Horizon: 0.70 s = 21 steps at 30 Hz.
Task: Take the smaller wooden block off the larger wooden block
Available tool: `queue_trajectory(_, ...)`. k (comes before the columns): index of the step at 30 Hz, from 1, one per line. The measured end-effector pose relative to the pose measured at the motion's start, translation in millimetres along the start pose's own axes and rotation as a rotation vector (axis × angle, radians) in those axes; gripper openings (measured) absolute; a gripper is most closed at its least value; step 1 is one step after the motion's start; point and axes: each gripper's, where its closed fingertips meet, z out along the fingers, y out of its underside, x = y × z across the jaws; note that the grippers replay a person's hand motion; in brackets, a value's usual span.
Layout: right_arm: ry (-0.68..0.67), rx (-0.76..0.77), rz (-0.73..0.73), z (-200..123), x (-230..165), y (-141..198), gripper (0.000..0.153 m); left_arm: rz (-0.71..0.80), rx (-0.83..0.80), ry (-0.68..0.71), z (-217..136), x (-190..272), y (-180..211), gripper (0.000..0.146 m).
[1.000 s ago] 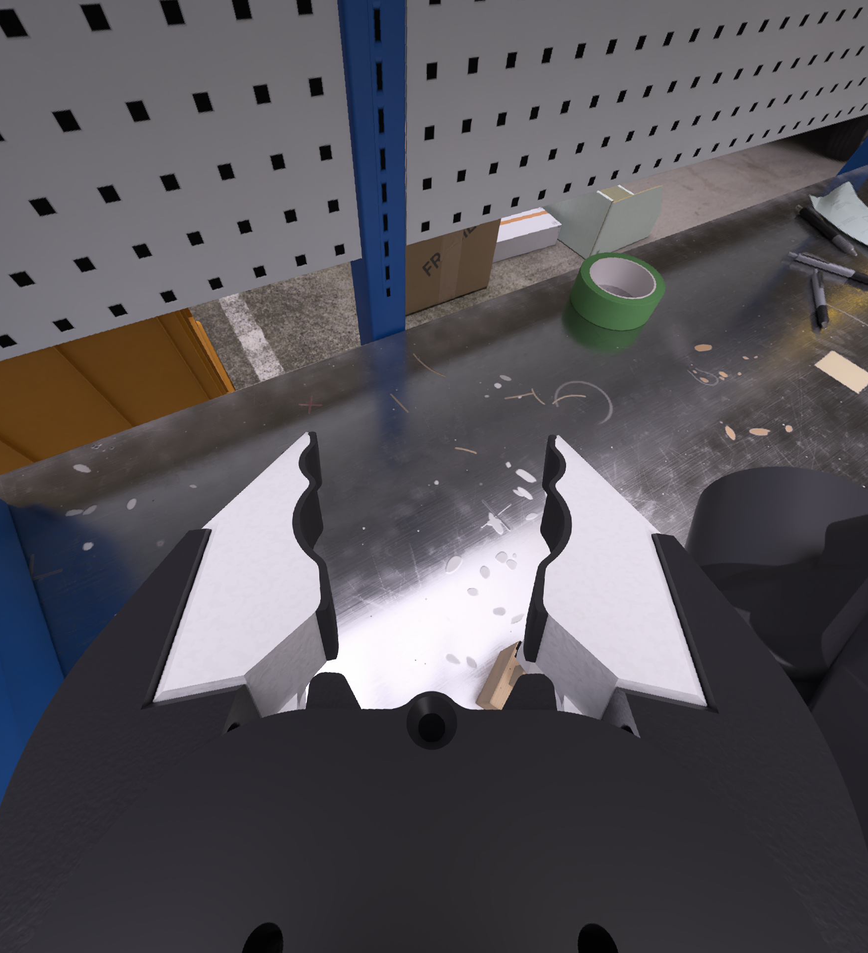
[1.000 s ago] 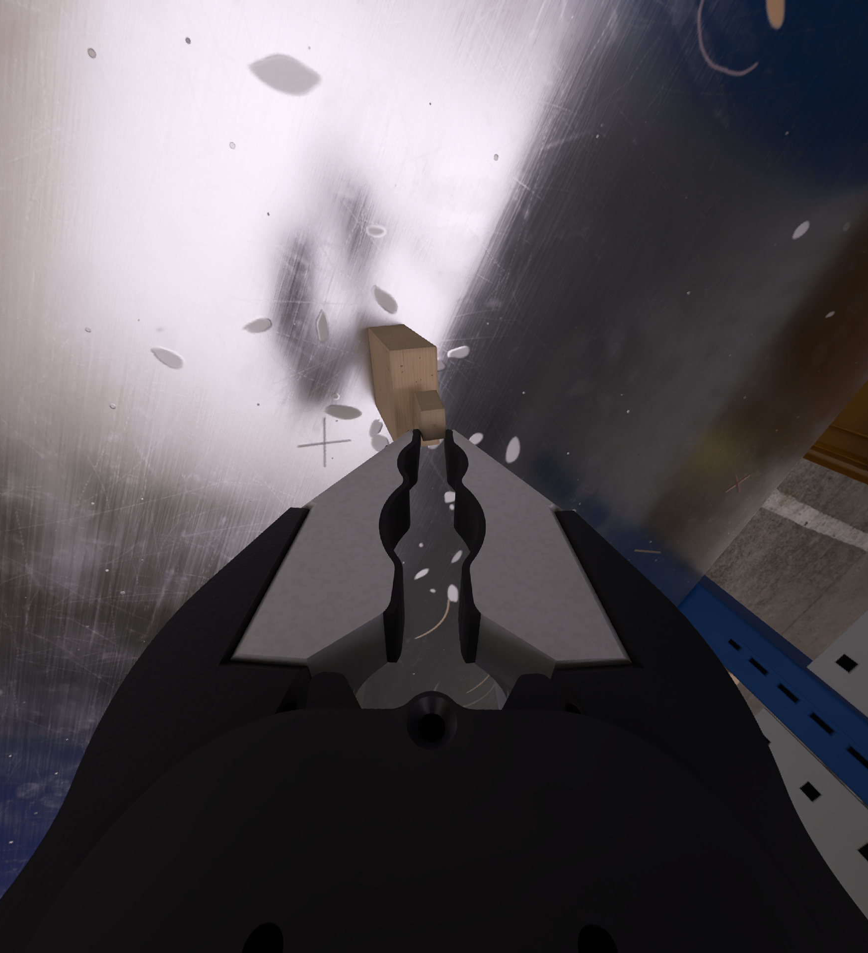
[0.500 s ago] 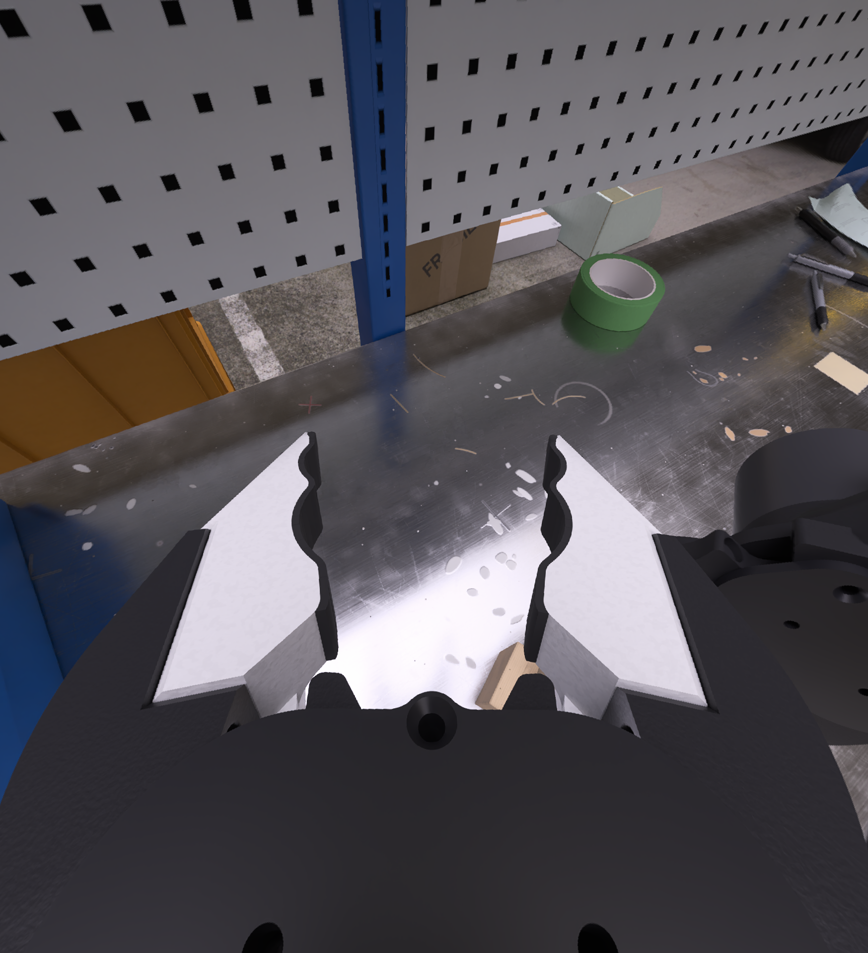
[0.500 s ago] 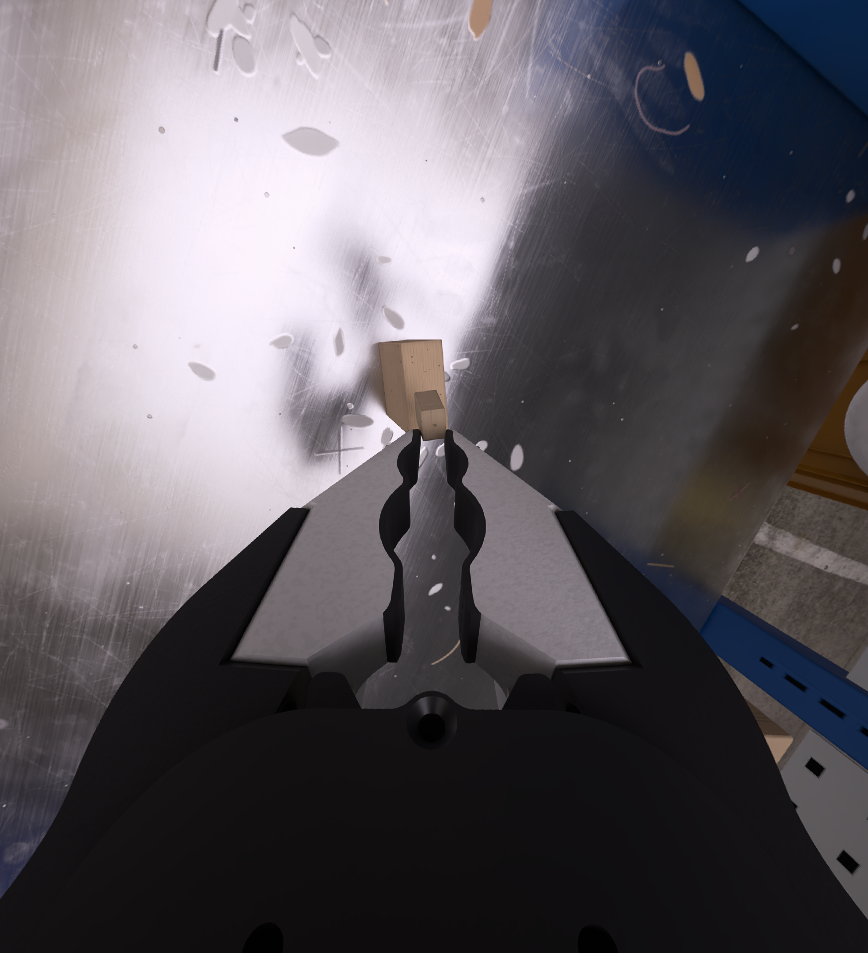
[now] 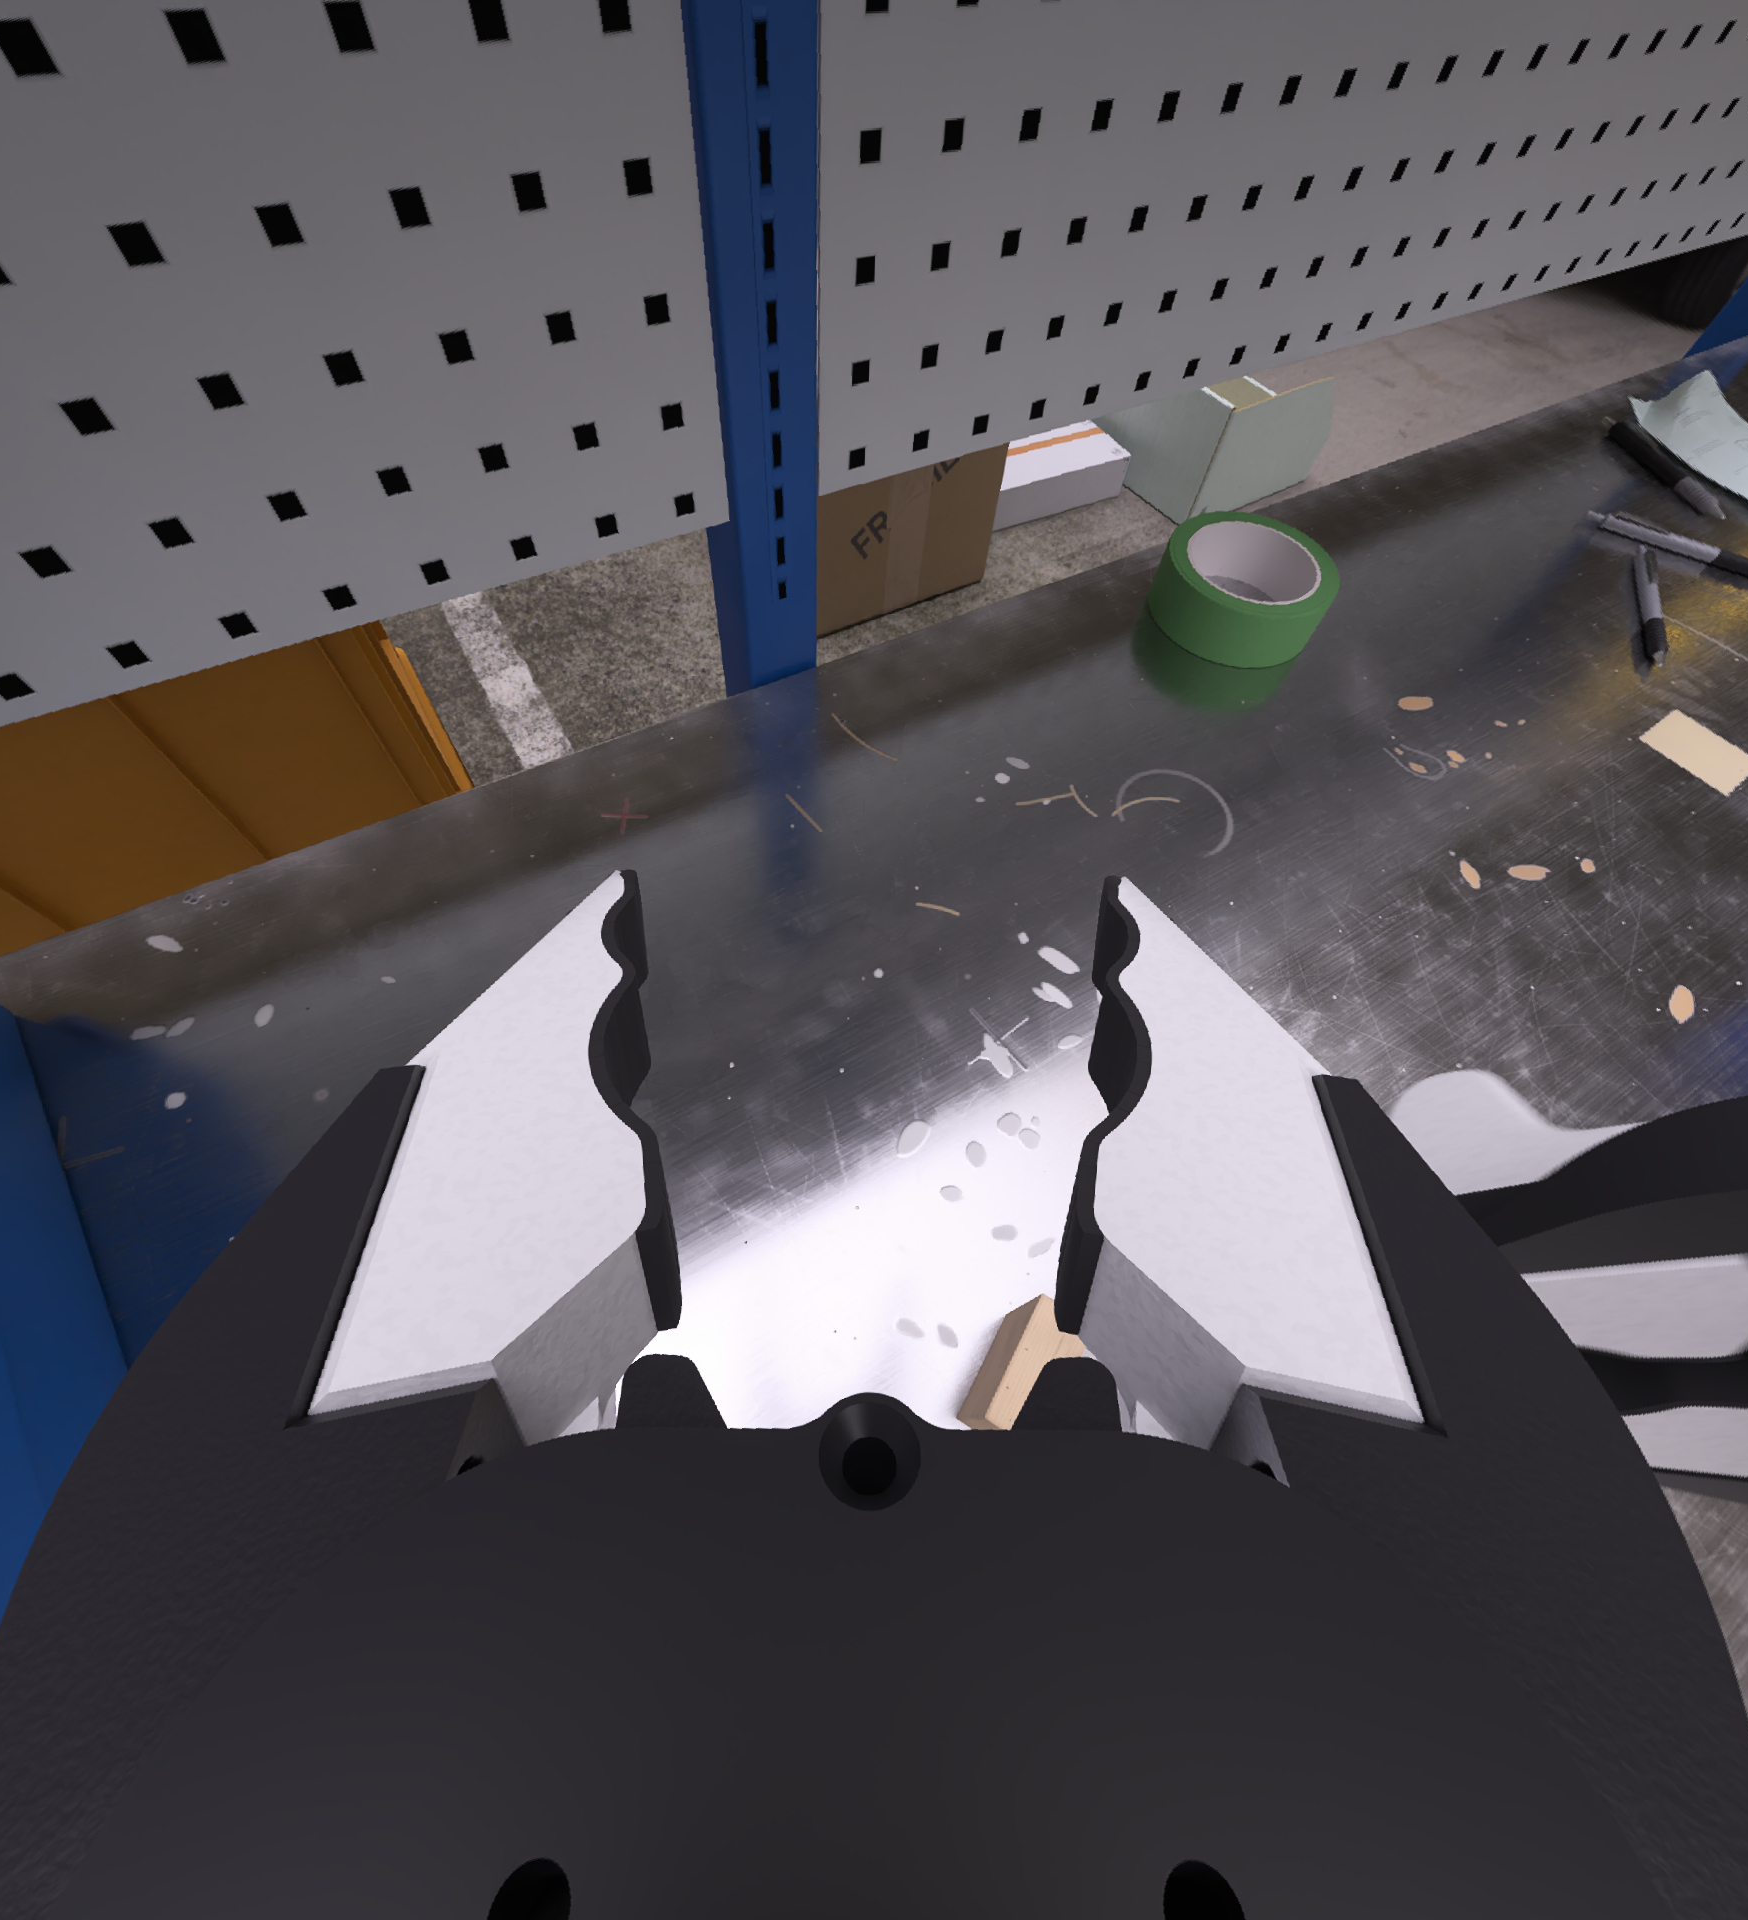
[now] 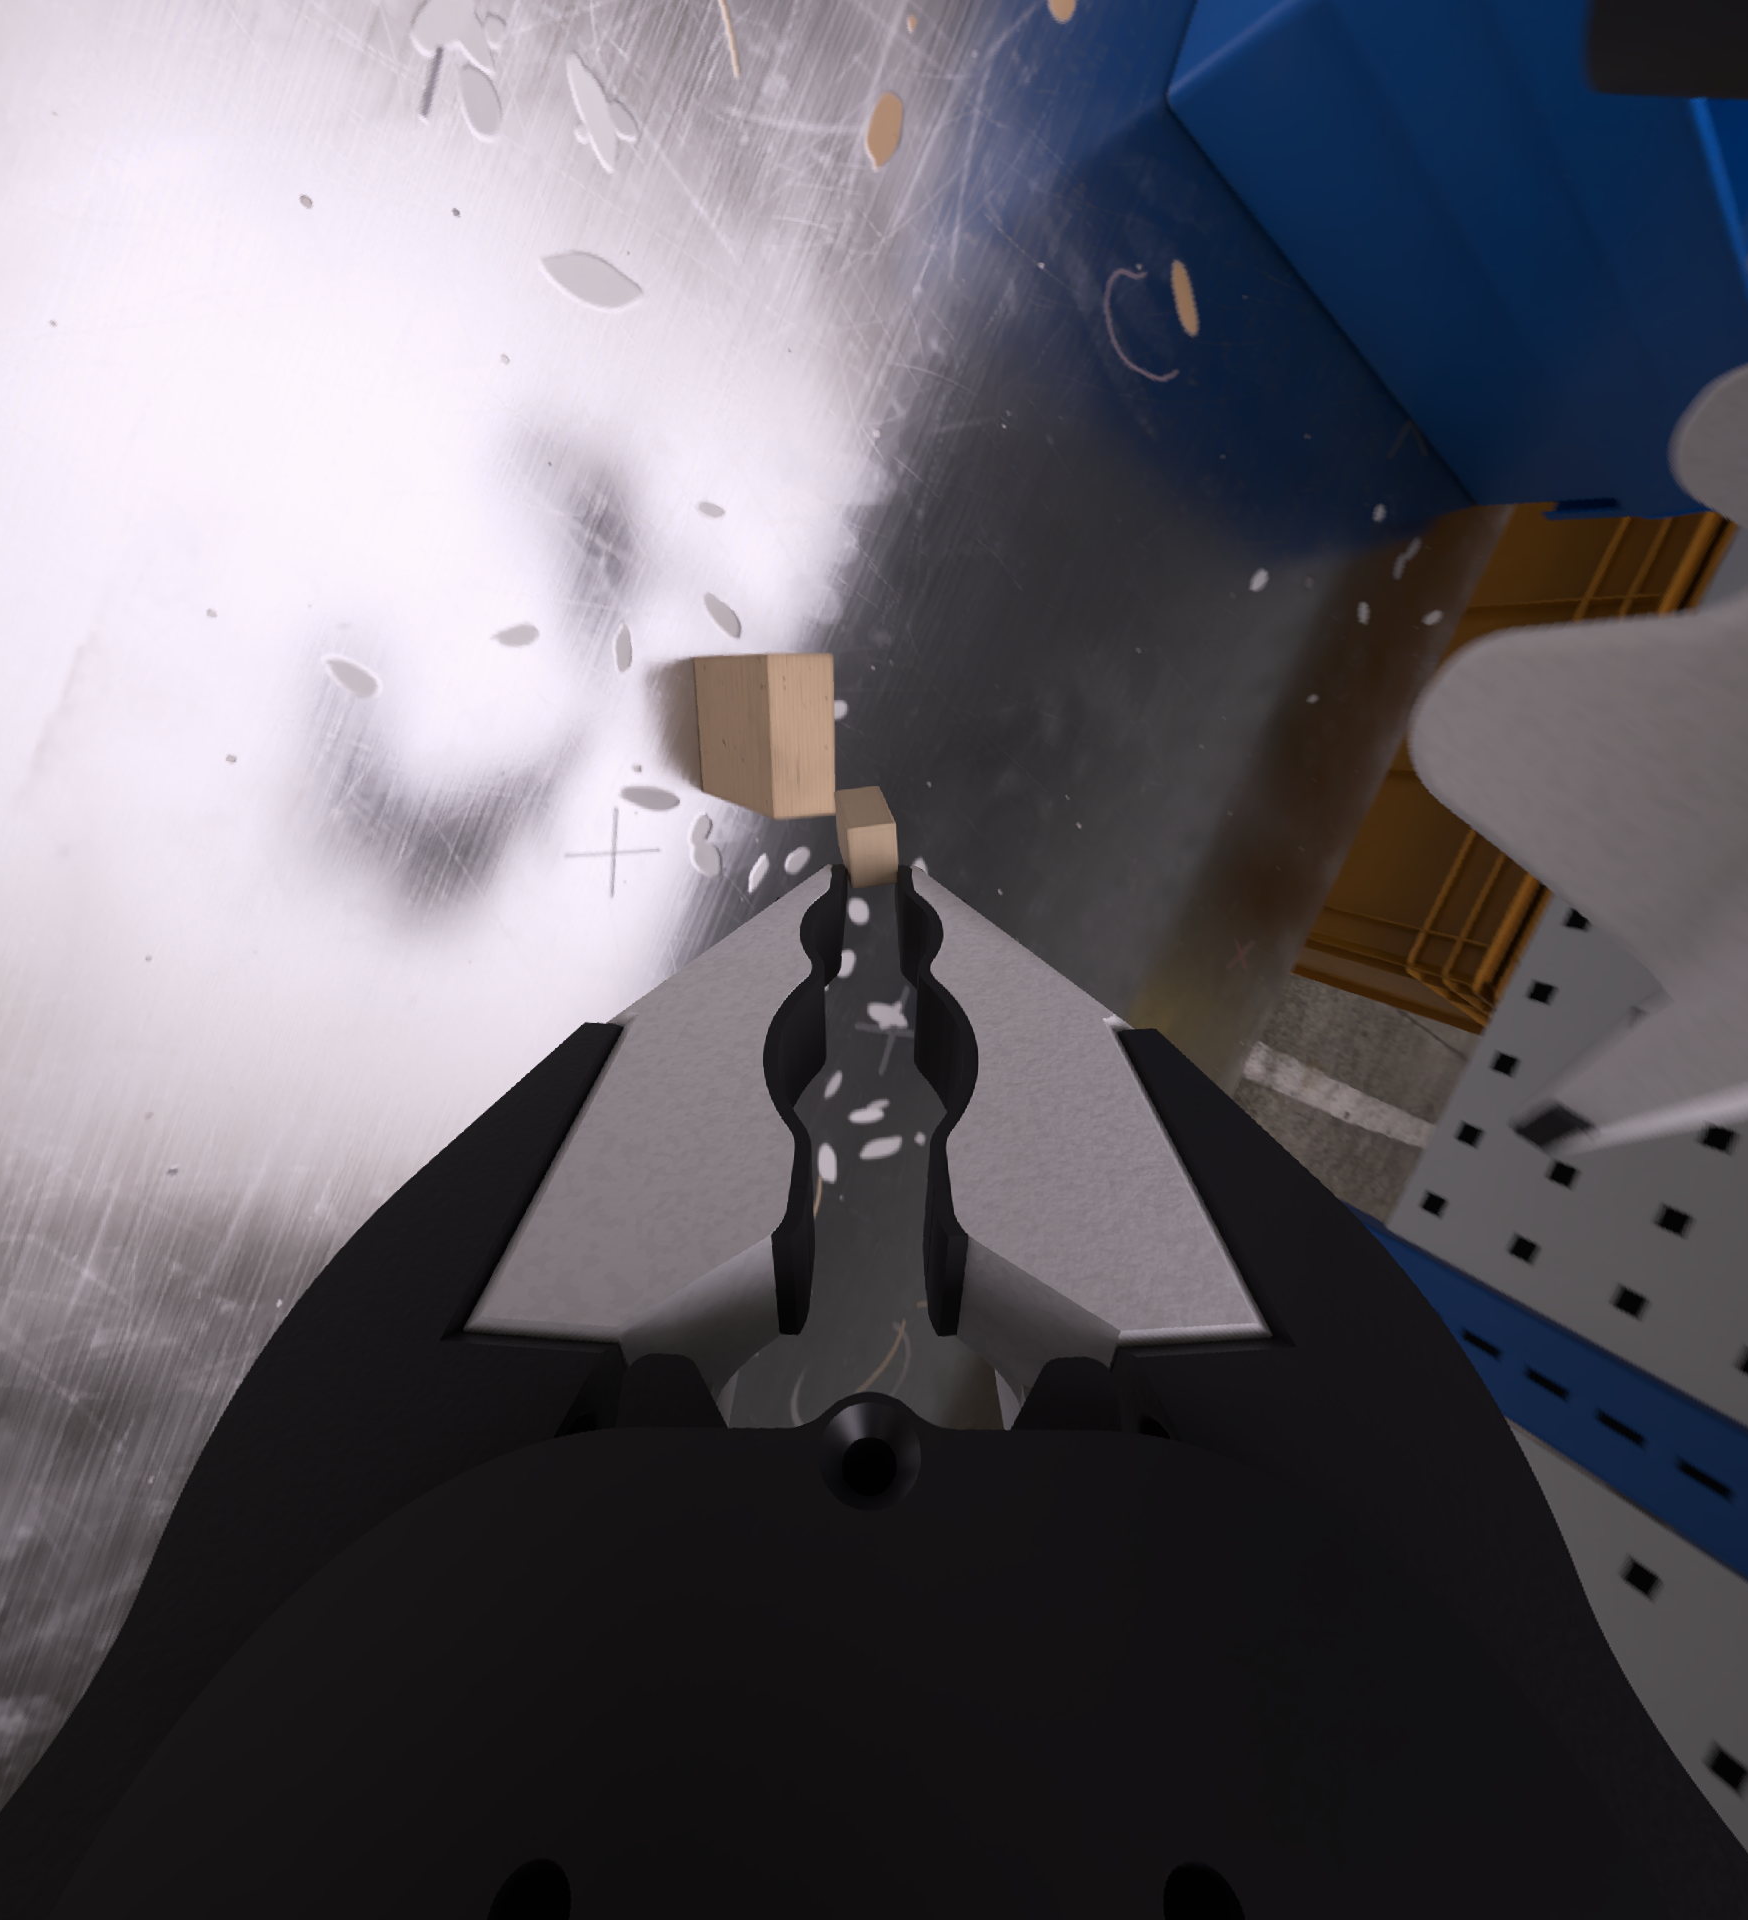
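The larger wooden block (image 6: 766, 732) rests on the scratched metal bench (image 6: 226, 520). The smaller wooden block (image 6: 868, 850) is pinched between the tips of my right gripper (image 6: 870, 881), just off the larger block's near corner and apart from it. My left gripper (image 5: 870, 894) is open and empty above the bench. A corner of the larger block (image 5: 1015, 1366) shows low between its fingers, partly hidden by the right finger. The right gripper's body (image 5: 1628, 1299) shows at the right edge of the left wrist view.
A green tape roll (image 5: 1244, 587), pens (image 5: 1680, 551) and a sheet of paper (image 5: 1732, 457) lie at the bench's far right. A pegboard (image 5: 330, 260) with a blue post (image 5: 756, 364) stands behind. A blue bin (image 6: 1421, 260) stands by the bench's edge.
My right gripper has swung round with the smaller block in its tips, and the block now sits clear of the larger one. My left gripper has stayed still and open.
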Motion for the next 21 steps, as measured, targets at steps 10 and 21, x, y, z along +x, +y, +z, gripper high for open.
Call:
queue_trajectory(10,0.139,-0.086,0.183,-116.3,-23.9,92.1,0.009,0.004,0.001,0.001,0.1,-0.1,-0.1,0.087)
queue_trajectory(21,-0.008,-0.433,0.637,-163.2,-173.3,294.2,0.009,0.002,0.006,0.001,0.2,0.1,-0.2,0.087)
